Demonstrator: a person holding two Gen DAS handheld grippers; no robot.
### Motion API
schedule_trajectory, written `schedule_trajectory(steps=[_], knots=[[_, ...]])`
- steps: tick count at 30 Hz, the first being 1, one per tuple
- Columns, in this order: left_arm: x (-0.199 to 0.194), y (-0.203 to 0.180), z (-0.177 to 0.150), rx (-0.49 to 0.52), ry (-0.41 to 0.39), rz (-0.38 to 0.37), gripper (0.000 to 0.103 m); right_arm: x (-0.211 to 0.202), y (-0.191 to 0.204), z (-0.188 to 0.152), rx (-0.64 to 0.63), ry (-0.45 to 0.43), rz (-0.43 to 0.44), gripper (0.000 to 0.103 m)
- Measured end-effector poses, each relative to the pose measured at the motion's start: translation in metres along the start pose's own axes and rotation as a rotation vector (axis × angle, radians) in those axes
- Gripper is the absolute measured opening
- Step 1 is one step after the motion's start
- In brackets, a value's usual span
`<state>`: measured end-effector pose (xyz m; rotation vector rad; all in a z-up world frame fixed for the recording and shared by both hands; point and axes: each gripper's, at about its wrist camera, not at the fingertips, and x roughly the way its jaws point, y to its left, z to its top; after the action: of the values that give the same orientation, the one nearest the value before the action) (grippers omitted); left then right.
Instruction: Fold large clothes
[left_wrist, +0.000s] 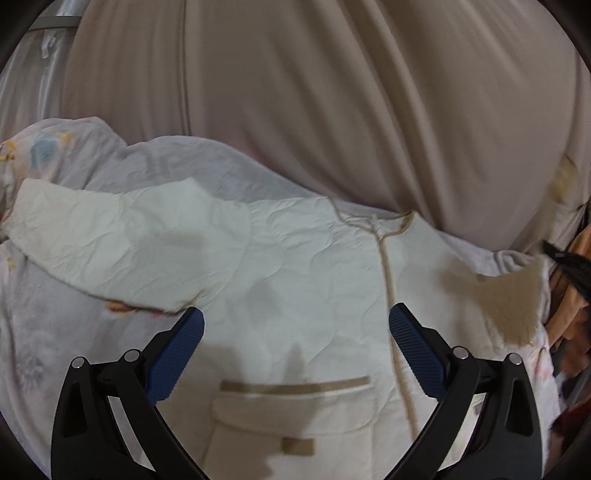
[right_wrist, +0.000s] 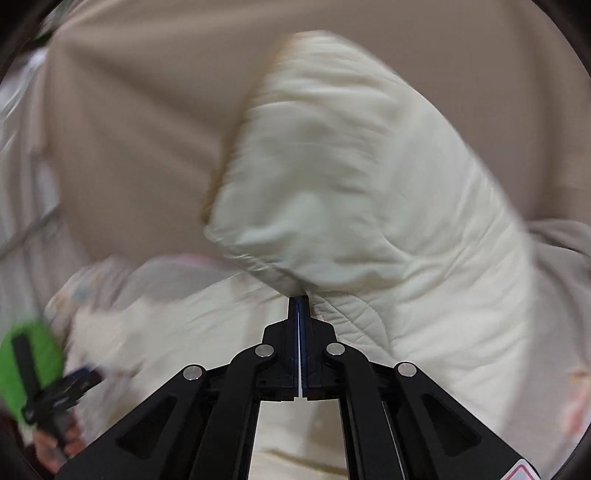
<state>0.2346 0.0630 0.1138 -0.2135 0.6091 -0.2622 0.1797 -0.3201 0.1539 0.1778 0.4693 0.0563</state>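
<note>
1. The cream quilted jacket (left_wrist: 295, 266) lay spread on a floral bedsheet (left_wrist: 55, 295), in front of a beige curtain (left_wrist: 332, 92).
2. The left gripper (left_wrist: 295, 325) hung over the jacket's front, above its flap pocket (left_wrist: 295, 410), fingers spread wide, holding nothing.
3. The right gripper (right_wrist: 298, 299) was pressed together on a raised sleeve (right_wrist: 332, 166) of the jacket; that view was blurred.

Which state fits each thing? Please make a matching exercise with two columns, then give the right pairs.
Things:
1. left gripper
2. right gripper
3. pocket flap
4. other sleeve

States:
A. lies flat across the bedsheet
B. shut on the cream jacket sleeve
C. open, holding nothing
D. has a tan band along its top

Pairs: 1-C, 2-B, 3-D, 4-A
</note>
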Motion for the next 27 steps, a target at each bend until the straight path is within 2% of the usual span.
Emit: schedule_trajectory(steps=[1, 2, 5, 7, 9, 11, 12, 13, 15, 18, 20, 22, 24, 25, 26, 27], knots=[[0.004, -0.002, 0.002, -0.004, 0.004, -0.014, 0.098, 0.034, 0.035, -0.009, -0.060, 0.067, 0.053, 0.002], [0.010, -0.004, 0.004, -0.010, 0.014, -0.034, 0.098, 0.060, 0.059, -0.021, -0.105, 0.111, 0.069, 0.002], [0.033, -0.001, 0.006, -0.041, 0.072, -0.075, 0.098, 0.130, 0.111, -0.070, -0.228, 0.279, 0.064, 0.010], [0.051, 0.007, 0.004, -0.071, 0.120, -0.089, 0.098, 0.144, 0.125, -0.093, -0.293, 0.319, 0.014, 0.017], [0.069, 0.018, 0.001, -0.103, 0.163, -0.105, 0.098, 0.128, 0.123, -0.103, -0.310, 0.300, 0.018, 0.023], [0.083, 0.026, 0.000, -0.121, 0.191, -0.104, 0.098, 0.092, 0.104, -0.098, -0.271, 0.235, 0.027, 0.039], [0.093, 0.029, -0.001, -0.130, 0.217, -0.107, 0.098, 0.078, 0.088, -0.095, -0.243, 0.203, 0.016, 0.053], [0.098, 0.029, -0.001, -0.140, 0.232, -0.116, 0.098, 0.064, 0.070, -0.091, -0.206, 0.168, -0.004, 0.060], [0.111, 0.028, -0.002, -0.178, 0.278, -0.148, 0.098, 0.033, 0.021, -0.083, -0.099, 0.125, -0.069, 0.061], [0.135, 0.020, -0.008, -0.221, 0.370, -0.236, 0.097, 0.005, -0.056, -0.084, 0.101, 0.096, -0.192, 0.064], [0.148, 0.016, -0.011, -0.223, 0.400, -0.254, 0.083, 0.001, -0.100, -0.088, 0.242, 0.096, -0.241, 0.065], [0.159, 0.010, -0.010, -0.206, 0.421, -0.240, 0.037, 0.011, -0.124, -0.089, 0.307, 0.112, -0.279, 0.065], [0.164, 0.009, -0.004, -0.222, 0.417, -0.272, 0.014, 0.031, -0.134, -0.082, 0.286, 0.152, -0.331, 0.065], [0.163, 0.007, 0.003, -0.228, 0.401, -0.290, 0.011, 0.045, -0.134, -0.078, 0.259, 0.182, -0.343, 0.064], [0.158, 0.004, 0.009, -0.211, 0.376, -0.290, 0.010, 0.052, -0.138, -0.079, 0.241, 0.221, -0.340, 0.059], [0.149, -0.001, 0.019, -0.166, 0.329, -0.275, 0.010, 0.065, -0.136, -0.076, 0.245, 0.259, -0.315, 0.028]])
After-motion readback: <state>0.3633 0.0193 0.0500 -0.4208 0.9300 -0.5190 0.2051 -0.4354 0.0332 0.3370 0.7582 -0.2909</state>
